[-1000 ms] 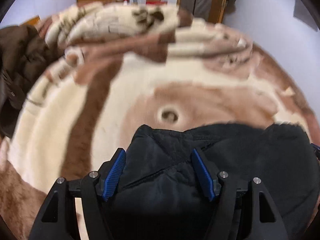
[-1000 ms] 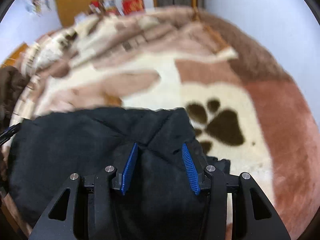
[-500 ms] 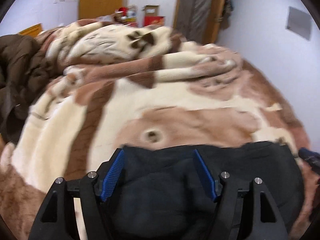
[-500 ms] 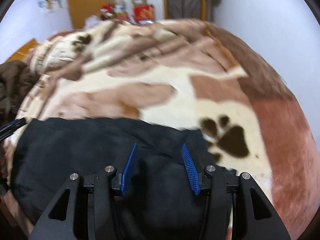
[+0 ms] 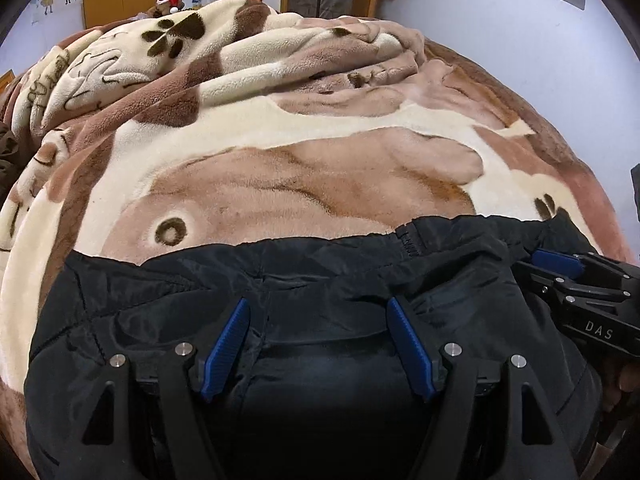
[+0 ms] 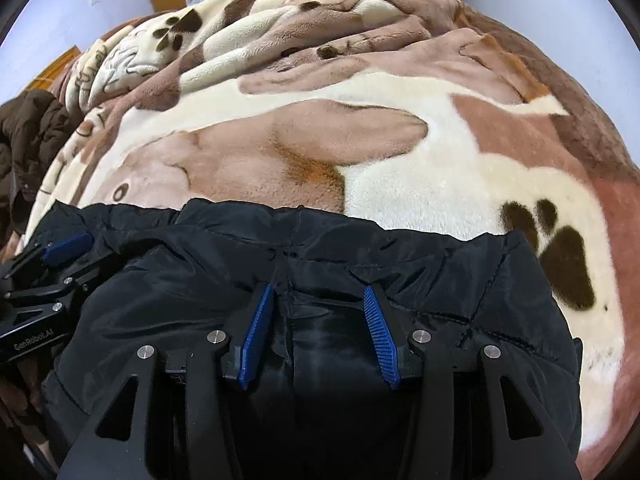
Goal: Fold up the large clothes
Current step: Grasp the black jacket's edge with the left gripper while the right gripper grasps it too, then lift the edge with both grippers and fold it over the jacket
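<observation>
The black padded garment [image 5: 328, 280] lies on the bed, over a fleece blanket [image 5: 280, 128] printed with brown paw marks. It fills the lower half of both wrist views, and its far hem runs as a long, nearly straight edge from left to right across the middle of each frame. That is the garment's long axis as seen here, crosswise to the way both tools point.

In the left wrist view the left gripper [image 5: 320, 344] points down onto the cloth, its blue pads standing apart with dark fabric bunched up between them. Whether the pads actually press on that fabric I cannot tell; the jaws stand fairly wide. The right gripper [image 6: 318, 336] shows the same in its own view, with a ridge of cloth rising between narrower-set jaws, and again the grip itself is not clear.

The two tools sit side by side along the near part of the garment. Each appears at the edge of the other's frame, the right one at the lower right of the left view and the left one at the lower left of the right view. Neither is clearly nearer the far hem, so the next fold likely needs both moving together (a judgement only).

Readable writing: "DAS" on the right tool's body, "GenRobot.AI" on the left's.
</observation>
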A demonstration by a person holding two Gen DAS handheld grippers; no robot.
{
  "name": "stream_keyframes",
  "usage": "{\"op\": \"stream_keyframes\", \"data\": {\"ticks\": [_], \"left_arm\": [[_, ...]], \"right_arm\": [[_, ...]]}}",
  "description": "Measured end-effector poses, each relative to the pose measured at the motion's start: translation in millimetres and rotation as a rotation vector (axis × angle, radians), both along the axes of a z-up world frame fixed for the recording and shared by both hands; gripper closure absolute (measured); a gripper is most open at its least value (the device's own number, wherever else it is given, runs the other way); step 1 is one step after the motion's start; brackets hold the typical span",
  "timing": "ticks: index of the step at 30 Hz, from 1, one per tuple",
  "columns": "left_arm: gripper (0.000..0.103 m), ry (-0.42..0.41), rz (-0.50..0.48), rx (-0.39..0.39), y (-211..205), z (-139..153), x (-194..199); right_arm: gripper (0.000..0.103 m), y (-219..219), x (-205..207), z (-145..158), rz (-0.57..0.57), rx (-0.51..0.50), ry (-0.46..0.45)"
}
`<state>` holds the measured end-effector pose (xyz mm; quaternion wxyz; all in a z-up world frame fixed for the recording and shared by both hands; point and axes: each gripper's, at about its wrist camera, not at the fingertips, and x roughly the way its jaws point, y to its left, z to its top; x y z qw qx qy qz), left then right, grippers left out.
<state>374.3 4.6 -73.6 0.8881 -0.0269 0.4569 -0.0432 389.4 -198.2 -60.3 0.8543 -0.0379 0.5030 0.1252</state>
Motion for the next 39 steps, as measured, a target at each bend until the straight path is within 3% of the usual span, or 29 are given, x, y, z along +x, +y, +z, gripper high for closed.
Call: {"op": "stream_keyframes", "data": {"ticks": [5, 8, 12, 16, 23, 32, 36, 39], "left_arm": [[0.03, -0.021, 0.001, 0.037, -2, 17, -13], [0.03, -0.066, -0.005, 0.084, 4, 37, -34], [0.03, -0.113, 0.017, 0.09, 22, 55, -66], [0.03, -0.137, 0.069, 0.133, 45, 56, -96], [0.03, -0.057, 0.128, 0.114, 68, 25, -99], [0.03, -0.095, 0.141, 0.123, 72, 38, -115], [0.03, -0.128, 0.198, 0.112, 96, 47, -134], [0.03, -0.086, 0.255, 0.103, 119, 34, -142]], "right_arm": [[0.056, -12, -13, 24, -0.011, 0.016, -0.043], [0.056, -29, -38, 49, -0.009, 0.047, -0.103], [0.056, -56, -70, 65, -0.035, 0.058, -0.152], [0.056, -81, -94, 61, -0.069, 0.022, -0.162], [0.056, -103, -91, 32, -0.115, 0.011, -0.094], [0.054, -110, -107, 49, -0.116, 0.017, -0.142], [0.047, -119, -119, 55, -0.125, 0.028, -0.163], [0.047, -128, -120, 40, -0.152, -0.003, -0.132]]}}
